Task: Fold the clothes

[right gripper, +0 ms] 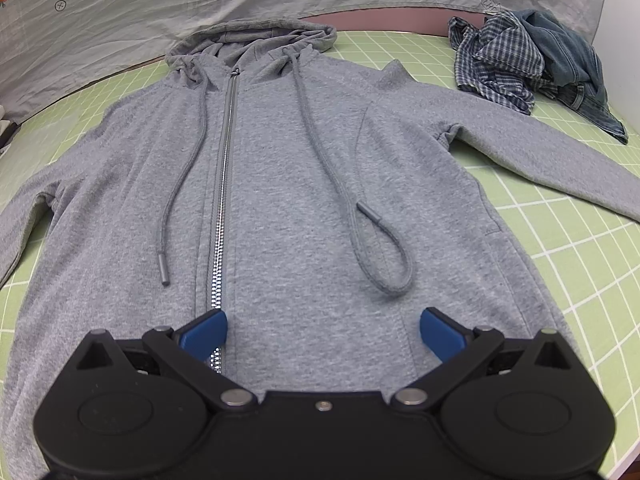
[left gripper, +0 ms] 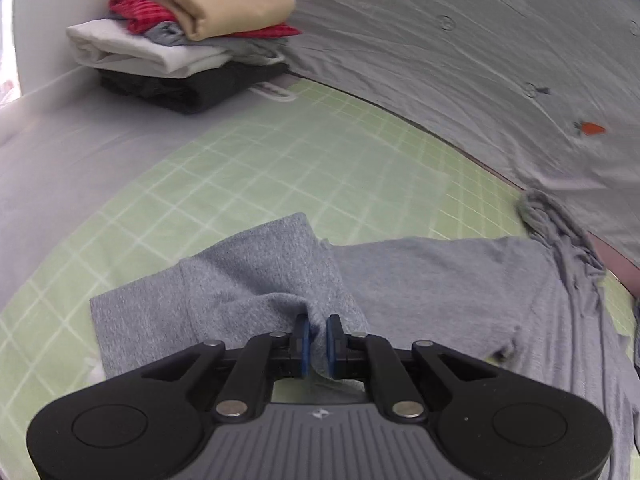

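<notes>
Fingers: left gripper [left gripper: 317, 334] pinches sleeve [left gripper: 256, 280] of grey hoodie [right gripper: 304, 184] flat, zip up, on green mat [right gripper: 560, 264]; right gripper [right gripper: 323, 330] spread wide over hem; carry sleeve across chest w/ cloth taut, no bunching.

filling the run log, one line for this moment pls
step: fold sleeve | left gripper: shut on grey hoodie sleeve | right gripper: open above hem | folded stack: far left
</notes>
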`<state>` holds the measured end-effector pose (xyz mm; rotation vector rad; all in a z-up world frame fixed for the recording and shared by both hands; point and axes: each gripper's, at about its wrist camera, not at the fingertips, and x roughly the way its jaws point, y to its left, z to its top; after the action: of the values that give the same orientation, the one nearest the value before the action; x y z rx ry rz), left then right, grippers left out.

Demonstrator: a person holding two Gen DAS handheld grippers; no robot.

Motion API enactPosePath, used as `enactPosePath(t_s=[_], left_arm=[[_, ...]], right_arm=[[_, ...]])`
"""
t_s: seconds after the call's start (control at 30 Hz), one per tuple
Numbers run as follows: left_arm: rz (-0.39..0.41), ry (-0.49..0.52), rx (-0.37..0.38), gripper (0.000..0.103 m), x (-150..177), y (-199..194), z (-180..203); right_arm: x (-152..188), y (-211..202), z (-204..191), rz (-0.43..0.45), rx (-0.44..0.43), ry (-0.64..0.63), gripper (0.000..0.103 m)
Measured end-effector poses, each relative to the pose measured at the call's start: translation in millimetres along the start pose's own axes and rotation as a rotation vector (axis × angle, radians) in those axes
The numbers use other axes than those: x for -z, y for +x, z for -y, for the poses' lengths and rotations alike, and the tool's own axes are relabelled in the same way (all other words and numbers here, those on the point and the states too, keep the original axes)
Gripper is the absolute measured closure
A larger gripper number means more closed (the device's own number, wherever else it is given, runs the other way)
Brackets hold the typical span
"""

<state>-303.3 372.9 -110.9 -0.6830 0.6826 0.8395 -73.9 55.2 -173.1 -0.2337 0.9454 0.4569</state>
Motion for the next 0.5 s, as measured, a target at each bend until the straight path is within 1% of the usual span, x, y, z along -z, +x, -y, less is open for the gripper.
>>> enactPosePath(t_s=[0.03,0.1,0.17,0.2,0.37,0.4,0.47,0.5], left_arm=[[-0.028,0.046,0.059,0.09,2,2,12],[-0.029,0.04,0.057,0.083,3,0,12],[-0.029,0.033,0.056,0.057,3,-2,12],[-0.03,0.03,0.055,0.053,4,-4,12],[-0.031,0.014,0.051,0.042,6,-10,11],[-0.031,0.01,0.049,0.041,6,-11,11],[-0.011,-0.023,0.011,0.041,3,-16,-2],[-0.023,-0.021,-0.012,0.041,3,-13,-6]], right_arm=[[0,0,0,0.0,0.0,0.0,0.0],[0,0,0,-0.002,-0.001,0.001,0.0],[0,0,0,-0.003,-0.002,-0.001,0.0],[0,0,0,-0.003,-0.002,-0.003,0.0],[2,0,0,0.004,-0.004,-0.006,0.0],[2,0,0,0.005,-0.004,-0.006,0.0],[2,0,0,0.008,-0.003,-0.003,0.0],[2,0,-1,0.009,-0.003,-0.001,0.0]])
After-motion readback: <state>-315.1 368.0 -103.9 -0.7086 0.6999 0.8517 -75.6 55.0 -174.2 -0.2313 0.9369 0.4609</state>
